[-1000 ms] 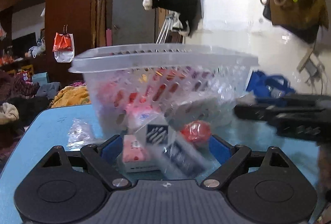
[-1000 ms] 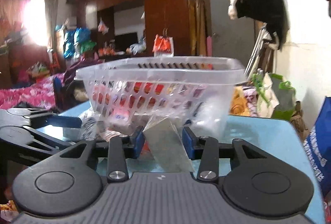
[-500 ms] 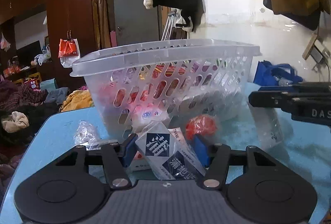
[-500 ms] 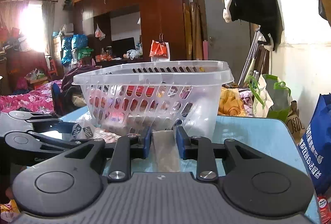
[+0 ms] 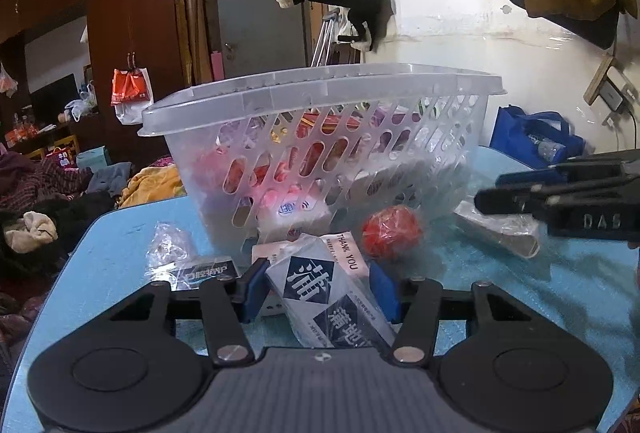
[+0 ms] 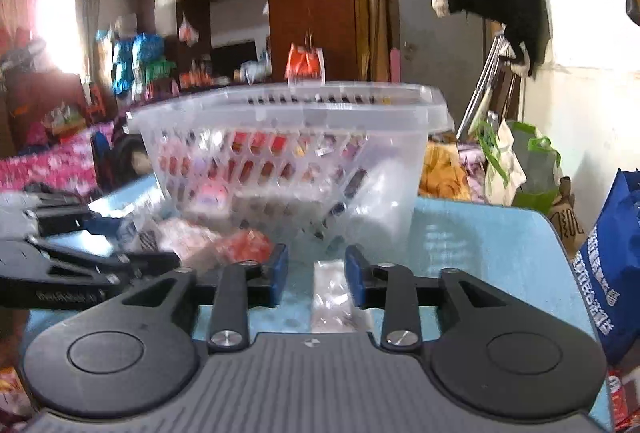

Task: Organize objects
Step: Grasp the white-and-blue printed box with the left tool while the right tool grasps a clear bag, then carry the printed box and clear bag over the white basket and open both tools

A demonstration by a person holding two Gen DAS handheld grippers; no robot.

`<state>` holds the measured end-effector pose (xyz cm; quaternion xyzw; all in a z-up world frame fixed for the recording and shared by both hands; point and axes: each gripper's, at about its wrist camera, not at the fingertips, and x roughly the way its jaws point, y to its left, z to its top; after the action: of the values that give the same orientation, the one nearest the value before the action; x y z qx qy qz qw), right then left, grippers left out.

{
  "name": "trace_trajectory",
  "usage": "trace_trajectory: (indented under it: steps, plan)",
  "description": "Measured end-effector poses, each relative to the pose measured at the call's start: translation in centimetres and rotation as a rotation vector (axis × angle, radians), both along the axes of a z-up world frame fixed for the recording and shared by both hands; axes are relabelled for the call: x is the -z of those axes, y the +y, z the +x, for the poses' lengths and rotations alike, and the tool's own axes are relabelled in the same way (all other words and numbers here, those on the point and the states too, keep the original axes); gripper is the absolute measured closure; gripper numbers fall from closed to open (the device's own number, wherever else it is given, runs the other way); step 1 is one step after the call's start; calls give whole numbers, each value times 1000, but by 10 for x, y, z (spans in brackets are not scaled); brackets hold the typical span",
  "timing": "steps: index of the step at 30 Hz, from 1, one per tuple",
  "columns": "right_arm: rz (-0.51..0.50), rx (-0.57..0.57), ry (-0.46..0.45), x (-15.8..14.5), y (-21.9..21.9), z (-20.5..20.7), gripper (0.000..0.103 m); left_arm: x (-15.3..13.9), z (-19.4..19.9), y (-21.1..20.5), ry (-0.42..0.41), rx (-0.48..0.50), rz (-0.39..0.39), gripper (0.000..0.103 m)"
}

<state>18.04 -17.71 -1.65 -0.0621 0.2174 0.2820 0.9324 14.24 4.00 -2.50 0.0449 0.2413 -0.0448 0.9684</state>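
The right wrist view is smeared by motion: the left gripper (image 6: 120, 253) at its left edge is a dark streak, cut off by the frame, and its jaws cannot be read. The contents of the clear basket (image 6: 288, 113) are coloured blurs behind the slotted wall. In the left wrist view, the printed packet (image 5: 328, 297) runs down behind the gripper body. The right gripper (image 5: 560, 201) is cut by the right edge and blurred, covering part of a silver packet (image 5: 500, 233) near the table's right edge.

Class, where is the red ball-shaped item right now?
In the left wrist view, the red ball lies on the blue table, just outside the clear basket, right of the white packet.
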Motion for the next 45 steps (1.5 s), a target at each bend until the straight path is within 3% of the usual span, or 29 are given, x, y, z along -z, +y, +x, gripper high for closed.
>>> trace_trajectory:
  steps: [6, 8, 10, 14, 24, 28, 32, 45]
  plan:
    - [-88, -35, 60, 6, 5, 4, 51, 1, 1, 1, 4, 1, -19, 47]
    - [-112, -65, 80, 9, 10, 3, 53, 0, 1, 0, -1, 0, -10, 48]
    - [-129, -82, 98, 11, 13, 1, 64, 1, 0, -1, -5, 5, -7, 48]
    - [-153, -84, 57, 16, 14, -12, 65, 0, 0, -1, -12, 3, -6, 48]
    - [12, -28, -58, 6, -12, -34, 65, -5, -15, 7, -112, -13, -58, 52]
    - [91, -19, -64, 2, -21, -36, 65, -11, -23, 11, -147, -3, -93, 59]
    - [98, -15, -97, -6, -20, -44, 65, -18, -30, 10, -188, 3, -79, 59]
    - [85, -34, -102, -10, -16, -49, 64, -3, -26, 2, -129, -16, -2, 58]
